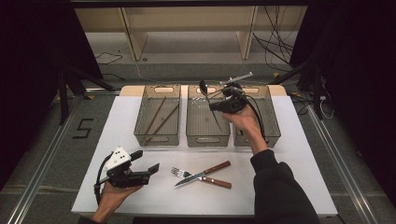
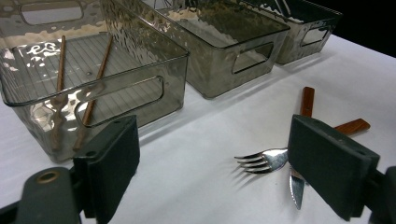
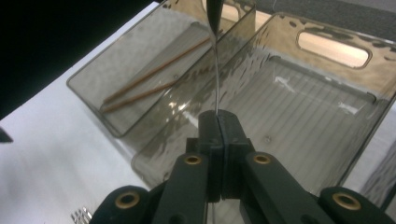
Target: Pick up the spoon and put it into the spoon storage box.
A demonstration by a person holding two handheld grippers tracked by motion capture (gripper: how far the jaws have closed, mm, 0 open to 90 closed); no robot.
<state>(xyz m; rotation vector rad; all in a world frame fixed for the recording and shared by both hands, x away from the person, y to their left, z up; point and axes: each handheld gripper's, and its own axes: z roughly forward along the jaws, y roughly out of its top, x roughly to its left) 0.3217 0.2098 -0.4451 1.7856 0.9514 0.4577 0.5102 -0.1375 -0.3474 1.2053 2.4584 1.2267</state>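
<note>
The right gripper (image 1: 218,99) hangs over the middle bin (image 1: 208,122), clenched on a spoon's (image 1: 204,87) handle; the spoon's bowl sticks up and toward the far left. Likely next: lowering it into that bin, directly below. The left gripper (image 1: 145,162) rests released at the near left. The fork (image 2: 261,159) and knife (image 2: 299,154) lie crossed just right of it, handles pointing right.

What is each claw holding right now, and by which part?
The right claw is shut on a thin dark metal spoon, pinching its handle, bowl uppermost, above the middle clear plastic bin. The left claw is open and holds nothing.
</note>
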